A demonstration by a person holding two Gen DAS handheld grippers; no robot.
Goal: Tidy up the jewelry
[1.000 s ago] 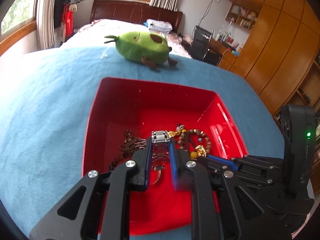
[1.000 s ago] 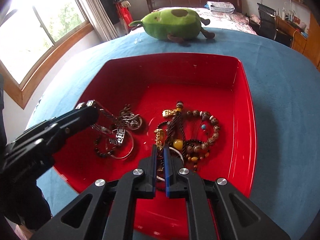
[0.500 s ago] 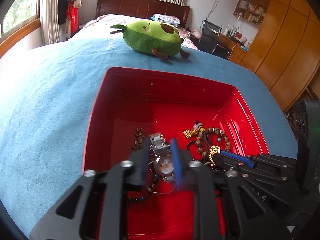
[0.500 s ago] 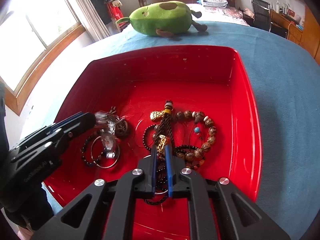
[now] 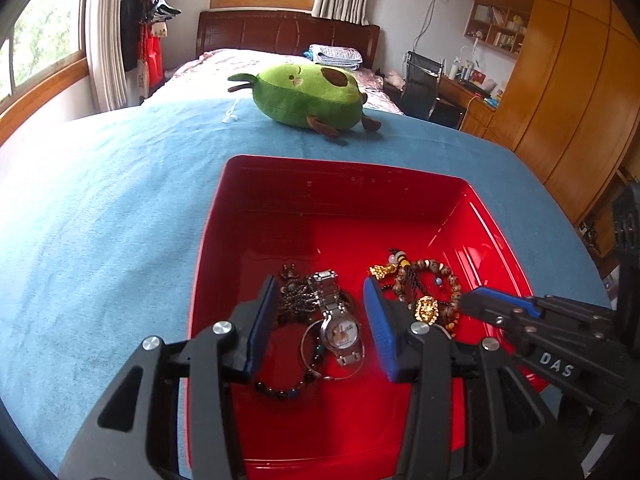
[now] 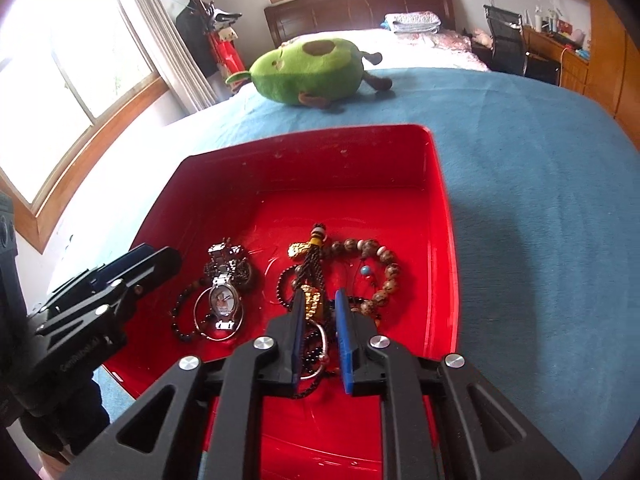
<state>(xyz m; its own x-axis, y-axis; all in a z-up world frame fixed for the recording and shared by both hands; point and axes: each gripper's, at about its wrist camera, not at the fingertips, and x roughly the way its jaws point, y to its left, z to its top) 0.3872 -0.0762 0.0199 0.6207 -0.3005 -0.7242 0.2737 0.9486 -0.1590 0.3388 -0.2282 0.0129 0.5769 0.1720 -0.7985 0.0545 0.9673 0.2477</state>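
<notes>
Glossy red plastic tray [image 5: 256, 184], matt blue cloth [image 5: 100, 216], shiny metal watch [image 5: 340, 320], plush avocado [image 5: 308, 96].

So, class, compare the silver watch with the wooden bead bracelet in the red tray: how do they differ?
The silver watch has a metal link band and an oval dial; the wooden bead bracelet is a loop of round brown beads. The watch lies left, the bracelet right. Both rest in the red tray, amid tangled jewelry.

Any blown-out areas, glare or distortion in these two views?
Right wrist view: the window is blown out white. Left wrist view: even exposure, soft sheen on the red tray. Both: strong fisheye bending of the blue cloth, dark corners, contents sharp.
</notes>
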